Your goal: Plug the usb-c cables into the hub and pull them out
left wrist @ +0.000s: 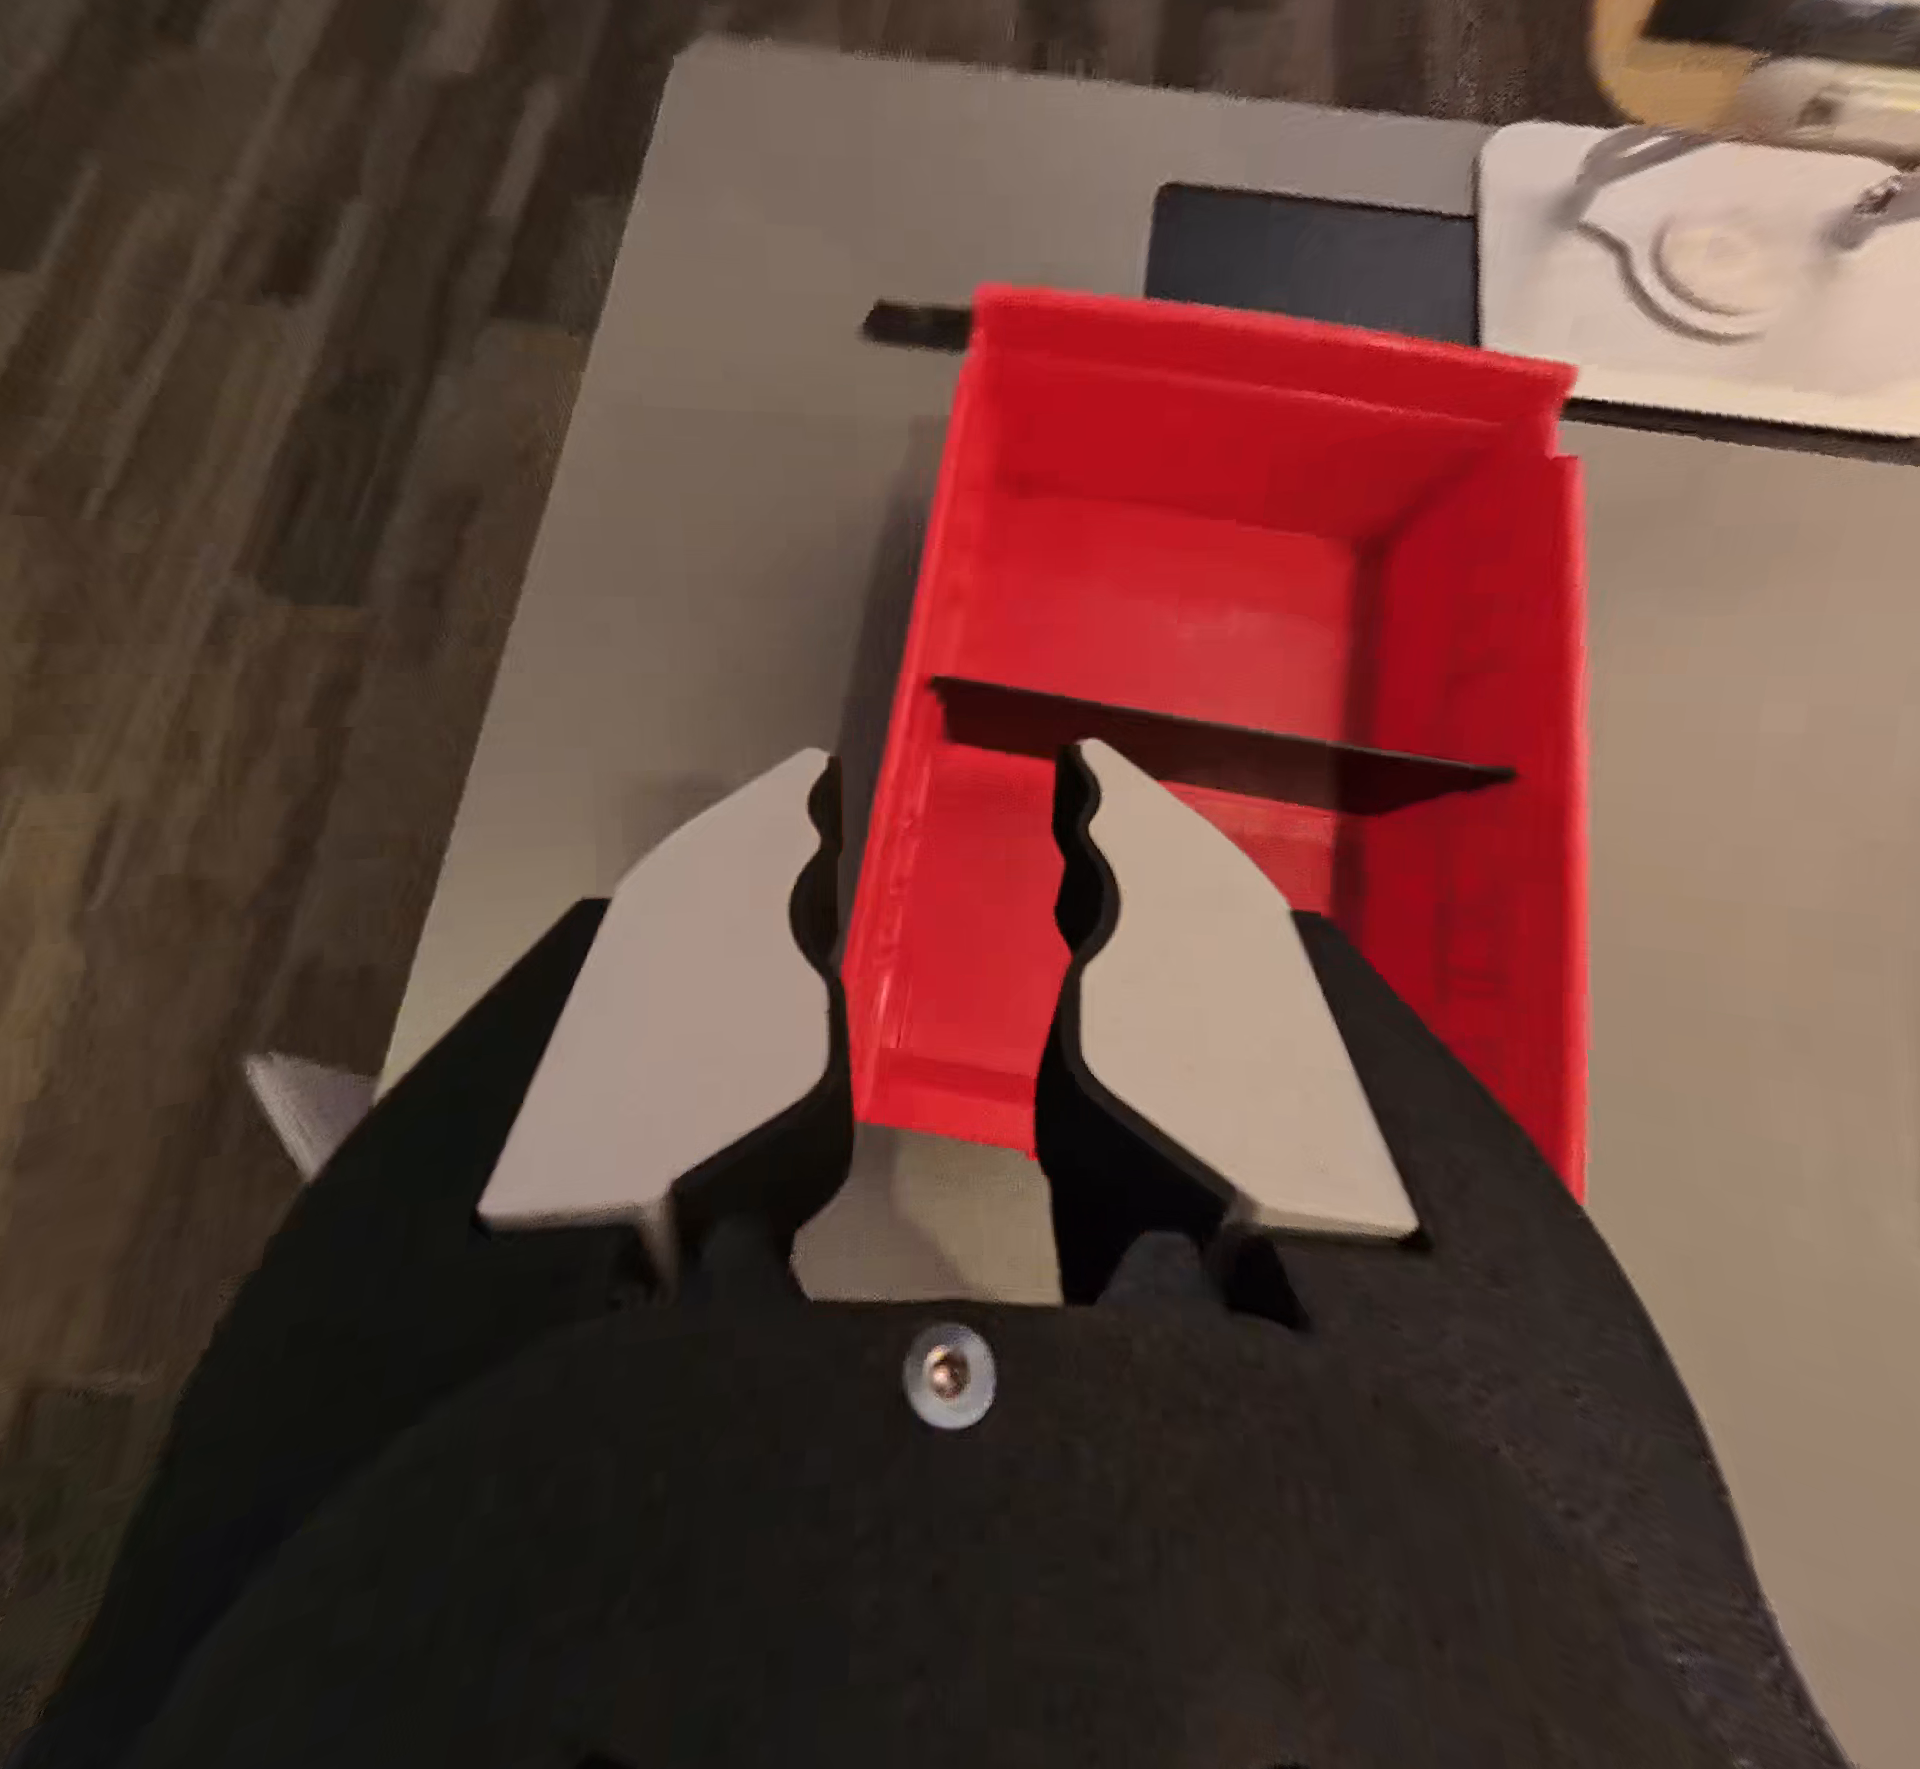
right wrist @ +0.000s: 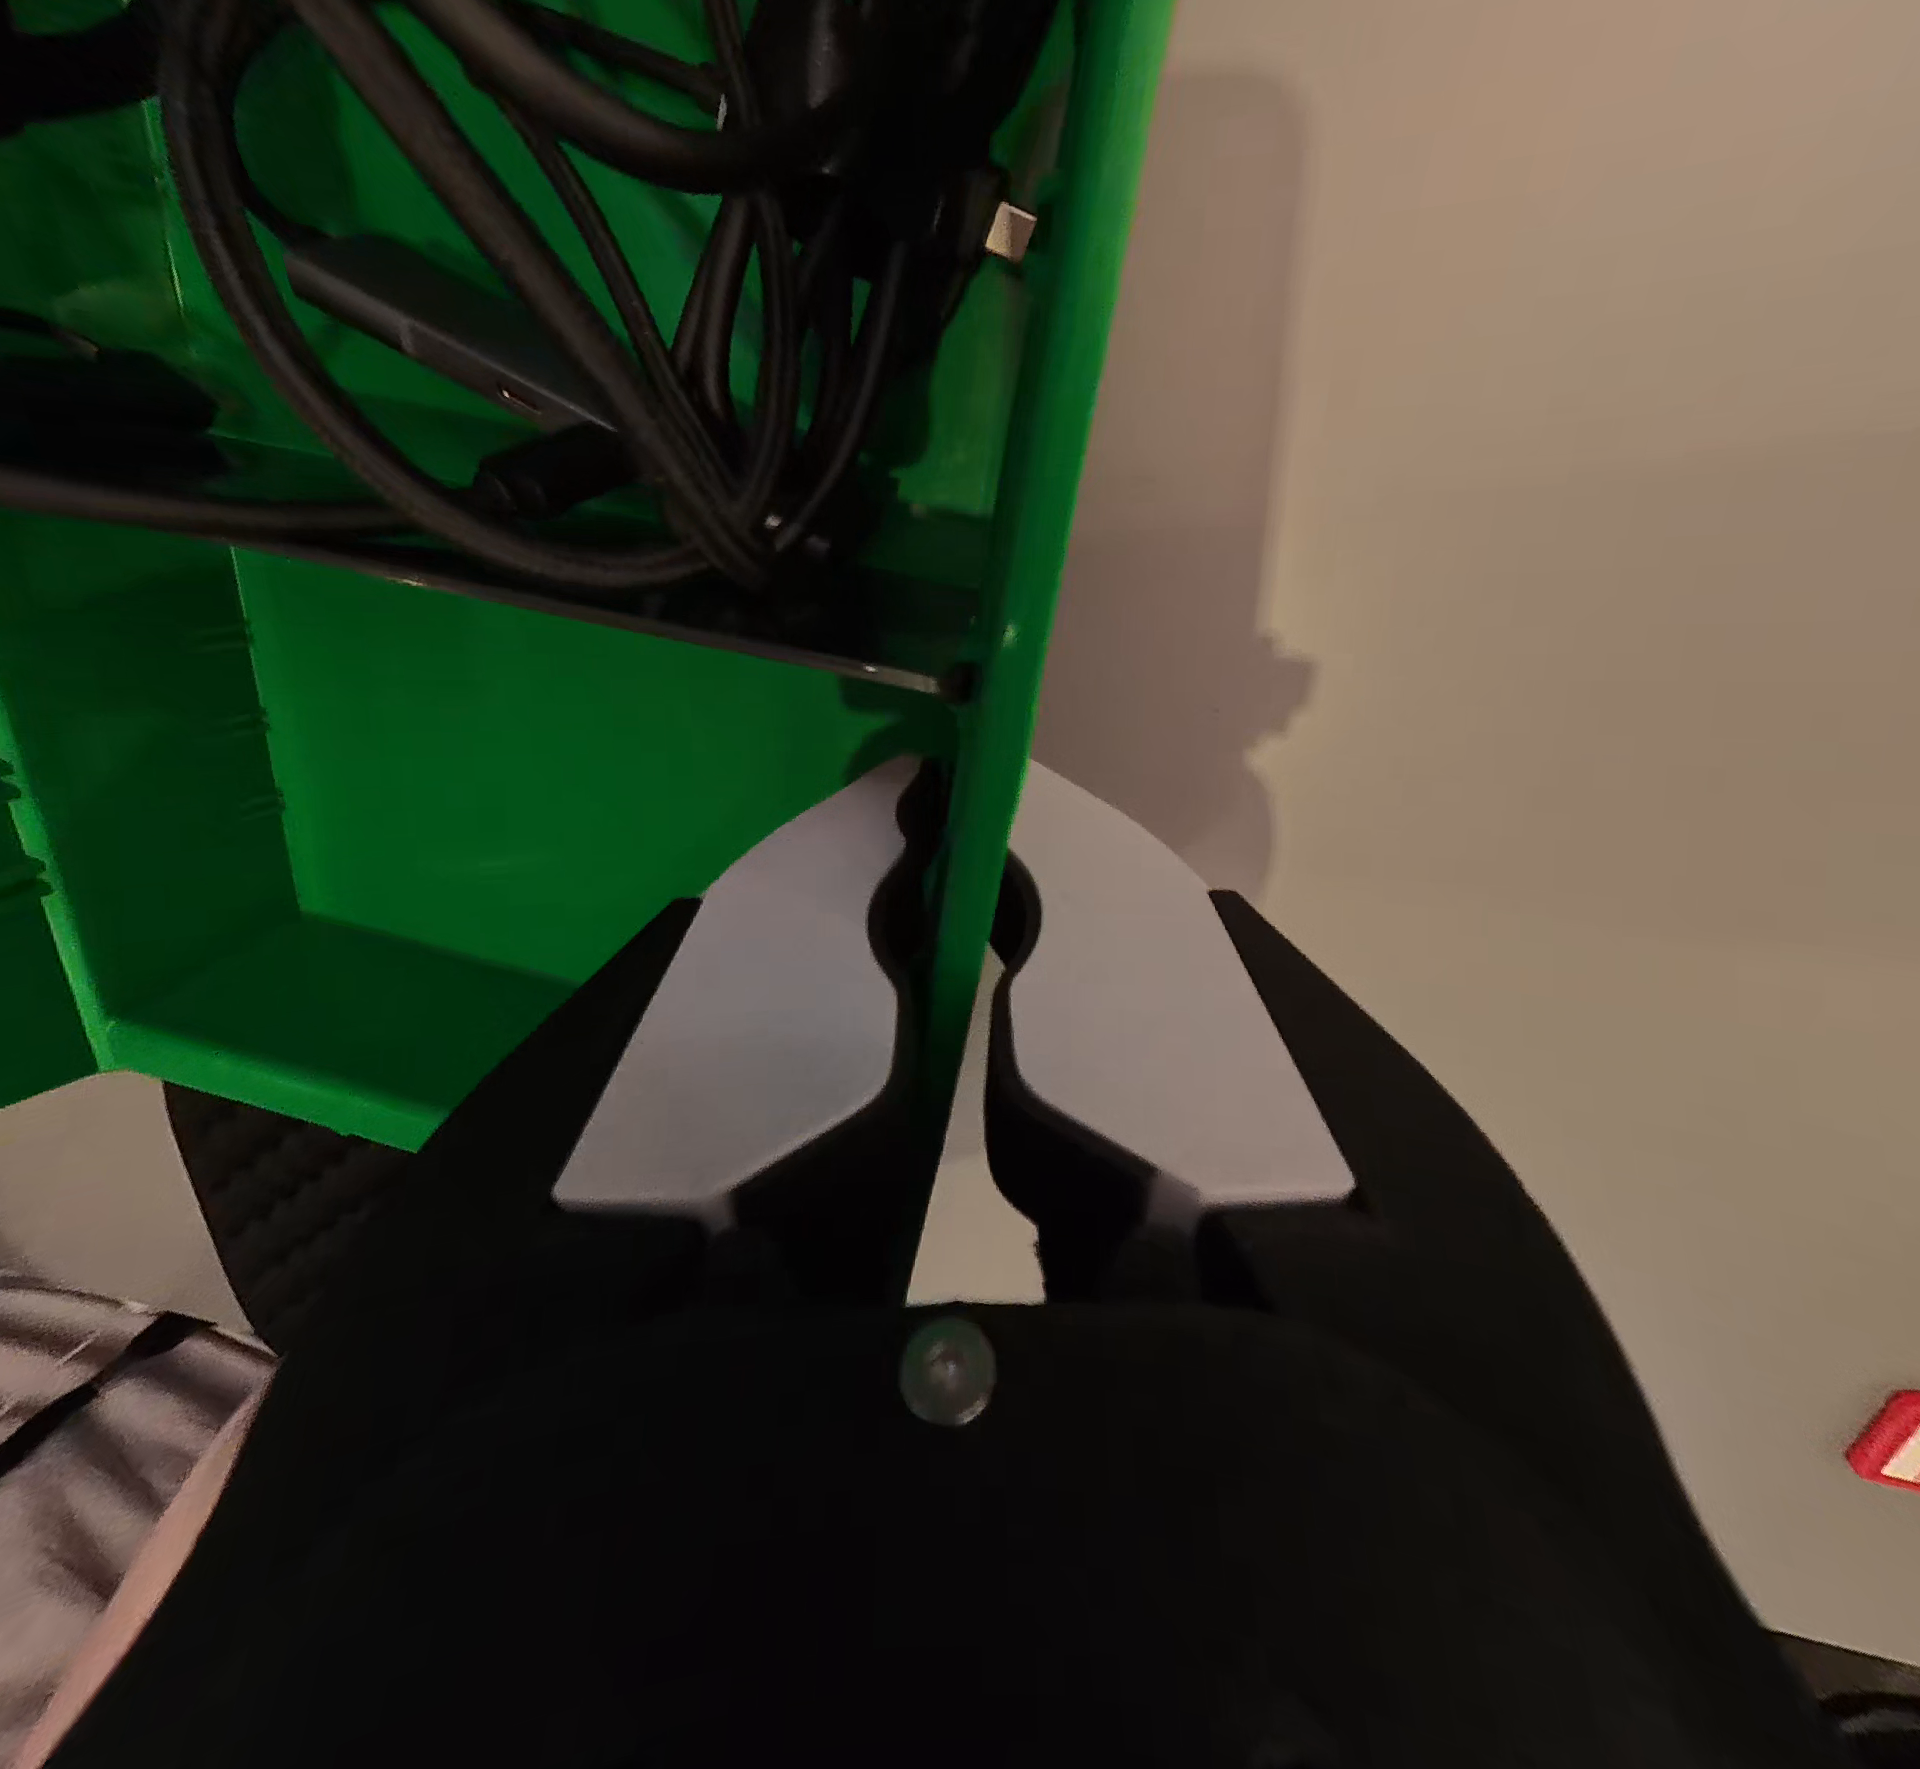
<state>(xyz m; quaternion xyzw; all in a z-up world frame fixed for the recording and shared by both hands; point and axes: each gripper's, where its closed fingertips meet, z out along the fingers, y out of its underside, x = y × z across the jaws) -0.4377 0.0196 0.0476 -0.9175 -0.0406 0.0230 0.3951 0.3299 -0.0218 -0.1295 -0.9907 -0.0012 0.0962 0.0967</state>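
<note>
- The black usb-c cables [right wrist: 582, 192] lie in a tangle in the far compartment of a green bin [right wrist: 447, 784], filling the upper left of the right wrist view; one silver plug tip [right wrist: 1010, 231] rests against the bin's right wall.
- A flat dark piece [right wrist: 468, 348] among the cables may be the hub, though the view there is too dim to be sure.
- A black divider [right wrist: 582, 597] crosses the green bin; the near compartment below it shows only green floor.
- The right gripper [right wrist: 961, 784] is closed on the green bin's right wall, one finger inside and one outside.
- The left gripper [left wrist: 940, 763] has its fingers apart, straddling the left wall of a red bin [left wrist: 1475, 888], not pressing it as far as I can see.
- The red bin has its own black divider [left wrist: 1247, 743], at centre frame.
- Both bins sit on a pale table [left wrist: 727, 369]; a dark flat pad [left wrist: 1314, 254] and a white tray [left wrist: 1714, 265] lie at upper right.
</note>
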